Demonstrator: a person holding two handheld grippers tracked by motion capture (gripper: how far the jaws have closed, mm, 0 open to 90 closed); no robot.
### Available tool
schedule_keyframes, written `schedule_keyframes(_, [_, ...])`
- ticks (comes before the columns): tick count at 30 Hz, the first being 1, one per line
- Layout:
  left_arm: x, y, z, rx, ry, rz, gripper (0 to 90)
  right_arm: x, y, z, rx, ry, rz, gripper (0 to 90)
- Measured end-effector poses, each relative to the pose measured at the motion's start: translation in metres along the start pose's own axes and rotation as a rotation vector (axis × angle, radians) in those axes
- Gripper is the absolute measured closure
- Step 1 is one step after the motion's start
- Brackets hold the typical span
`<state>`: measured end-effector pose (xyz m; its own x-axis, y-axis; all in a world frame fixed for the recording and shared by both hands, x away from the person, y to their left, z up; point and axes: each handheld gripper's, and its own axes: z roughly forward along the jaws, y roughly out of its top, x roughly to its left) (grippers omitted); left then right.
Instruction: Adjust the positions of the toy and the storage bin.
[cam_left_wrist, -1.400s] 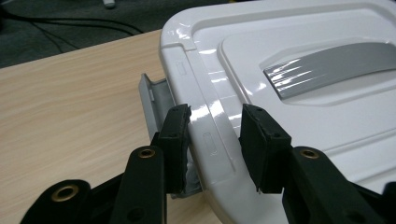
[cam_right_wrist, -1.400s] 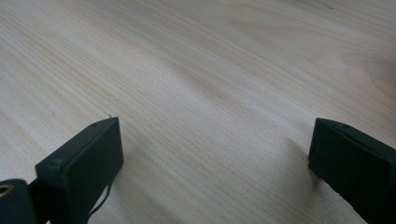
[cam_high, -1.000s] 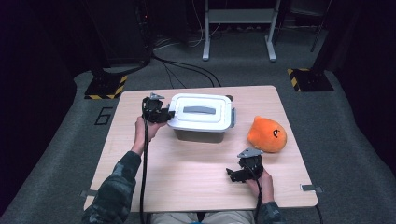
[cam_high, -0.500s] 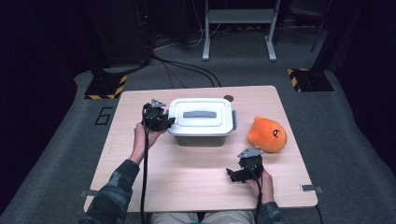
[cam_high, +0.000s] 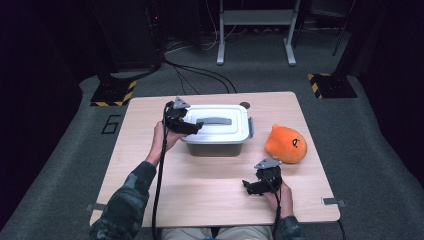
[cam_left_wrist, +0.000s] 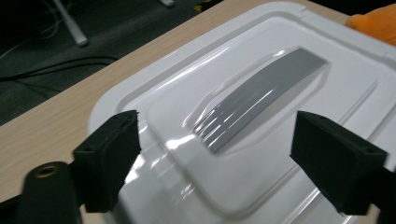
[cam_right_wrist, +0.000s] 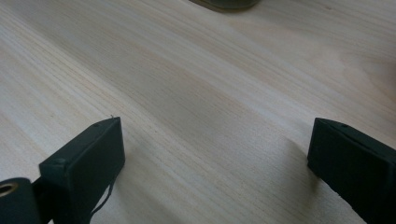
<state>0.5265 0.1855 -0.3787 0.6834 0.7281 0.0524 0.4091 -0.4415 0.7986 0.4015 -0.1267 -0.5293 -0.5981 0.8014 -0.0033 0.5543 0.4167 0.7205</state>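
A white lidded box (cam_high: 217, 130) with a grey handle (cam_high: 214, 120) stands in the middle of the wooden table (cam_high: 150, 165). My left gripper (cam_high: 192, 127) hovers over the lid's left end. Its jaws have just been opening and now stand open. In the left gripper view the left gripper (cam_left_wrist: 219, 140) has its jaws wide apart above the lid (cam_left_wrist: 327, 84), with the handle (cam_left_wrist: 261, 98) running away ahead and nothing pressed between them. An orange plush toy (cam_high: 286, 144) lies to the right of the box. Near the front right, my right gripper (cam_high: 250, 187) is open over bare wood, as the right gripper view (cam_right_wrist: 215, 144) shows.
A small dark round spot (cam_high: 245, 105) sits on the table behind the box. The table's front edge is close to the right hand. Cables and a metal stand's legs (cam_high: 255, 35) lie on the dark floor beyond the table.
My left gripper moved right, from beside the box's left end to over its lid, and its jaws opened. The right gripper stayed in place.
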Motion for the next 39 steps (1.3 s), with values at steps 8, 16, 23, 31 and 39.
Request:
schedule_keyframes(8, [-0.005,0.019,0.037,0.062,-0.092,0.043,6.2,0.000,0.000,0.000,-0.001,0.002,0.003,3.6])
schedule_keyframes(16, [-0.010,0.021,0.049,0.071,-0.134,0.089,34.8,0.000,0.000,0.000,0.000,0.002,0.014,3.8])
schedule_keyframes(23, [-0.012,0.019,0.046,0.063,-0.161,0.103,46.7,0.001,0.000,0.000,0.000,0.001,0.018,4.0])
schedule_keyframes(31, [-0.021,0.016,0.038,0.074,-0.160,0.131,55.7,0.001,0.000,0.000,0.000,-0.001,0.015,4.0])
schedule_keyframes(39, [-0.034,0.010,0.029,0.070,-0.165,0.162,62.6,0.000,0.000,0.000,-0.001,-0.002,0.011,4.1])
